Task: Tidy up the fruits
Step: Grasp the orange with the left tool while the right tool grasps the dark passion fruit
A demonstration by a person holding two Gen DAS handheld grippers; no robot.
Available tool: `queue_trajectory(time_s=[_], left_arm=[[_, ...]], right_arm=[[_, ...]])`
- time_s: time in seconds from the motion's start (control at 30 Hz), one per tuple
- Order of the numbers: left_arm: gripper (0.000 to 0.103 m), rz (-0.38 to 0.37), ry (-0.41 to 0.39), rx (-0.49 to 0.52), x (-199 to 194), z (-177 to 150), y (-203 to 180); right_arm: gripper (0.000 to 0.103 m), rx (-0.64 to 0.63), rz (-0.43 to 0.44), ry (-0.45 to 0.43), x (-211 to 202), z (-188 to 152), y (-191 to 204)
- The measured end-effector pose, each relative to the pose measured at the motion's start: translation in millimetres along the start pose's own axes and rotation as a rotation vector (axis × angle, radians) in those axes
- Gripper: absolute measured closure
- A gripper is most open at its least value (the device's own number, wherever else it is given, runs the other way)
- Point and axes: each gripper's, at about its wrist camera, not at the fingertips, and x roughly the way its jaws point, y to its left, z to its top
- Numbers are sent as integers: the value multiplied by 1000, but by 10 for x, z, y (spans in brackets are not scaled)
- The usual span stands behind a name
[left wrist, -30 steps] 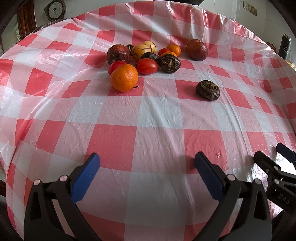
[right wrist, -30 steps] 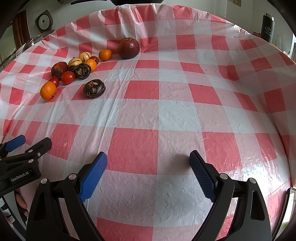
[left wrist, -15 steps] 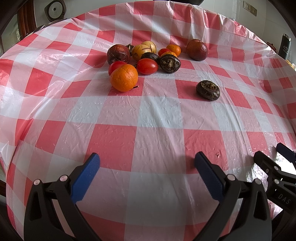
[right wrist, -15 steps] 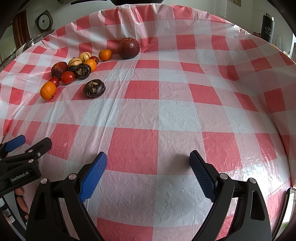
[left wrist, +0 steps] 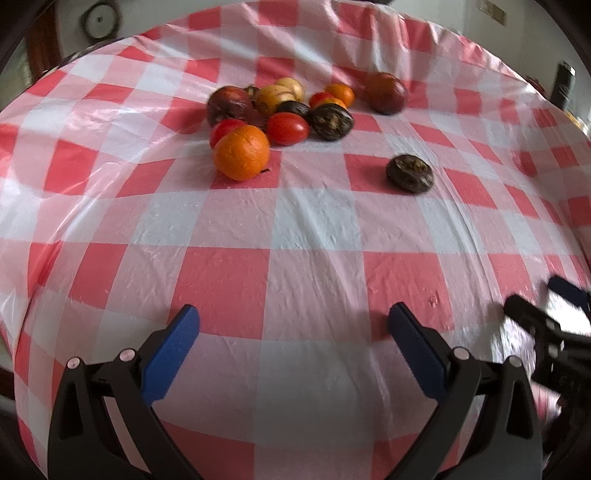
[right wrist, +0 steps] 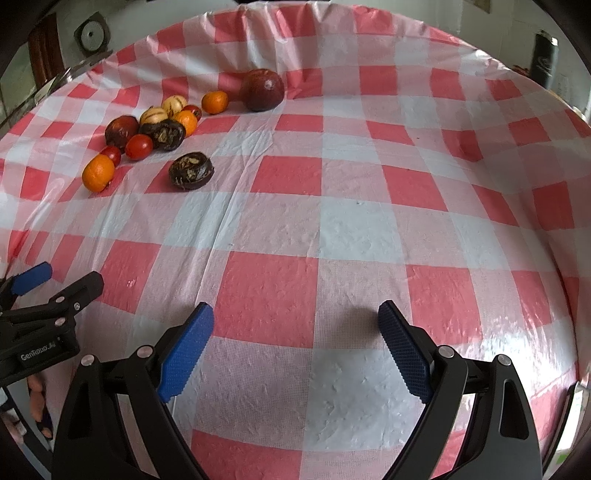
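Observation:
A cluster of fruit lies at the far side of the red-and-white checked tablecloth (left wrist: 295, 229): an orange (left wrist: 242, 152), red tomatoes (left wrist: 287, 128), yellow round fruits (left wrist: 275, 98), a dark red fruit (left wrist: 229, 103) and a dark wrinkled fruit (left wrist: 330, 122). A big dark red fruit (left wrist: 386, 92) sits to the right. One dark wrinkled fruit (left wrist: 409, 173) lies apart, also shown in the right wrist view (right wrist: 191, 170). My left gripper (left wrist: 293, 321) is open and empty near the table's front. My right gripper (right wrist: 295, 319) is open and empty, to its right.
A black bottle (right wrist: 543, 59) stands at the far right beyond the table. A round gauge (right wrist: 90, 35) hangs on the wall at the back left. The cloth drops off at the table's rounded edges (right wrist: 569, 332).
Both grippers have moved a little forward and tilted, so the fruit looks slightly nearer; the left view is blurred by motion. No fruit has moved.

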Motion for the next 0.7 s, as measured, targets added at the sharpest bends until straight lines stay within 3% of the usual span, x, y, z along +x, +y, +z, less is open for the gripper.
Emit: queue_trajectory(time_s=[0.2, 0.3, 0.43, 0.6, 0.7], left_arm=[[1, -63, -21, -80, -95, -46, 246], [1, -22, -55, -97, -143, 8, 346], [1, 18, -37, -111, -58, 151, 519], [1, -8, -43, -140, 93, 370, 669], [1, -11, -66, -128, 193, 531, 649]], right_arm=[[16, -40, 86, -2, 194, 328, 73], [16, -40, 143, -16, 325, 564, 166], [19, -95, 182, -43, 450, 835, 430], [46, -141, 189, -36, 579, 963, 626], [51, -164, 181, -40, 590, 943, 660]])
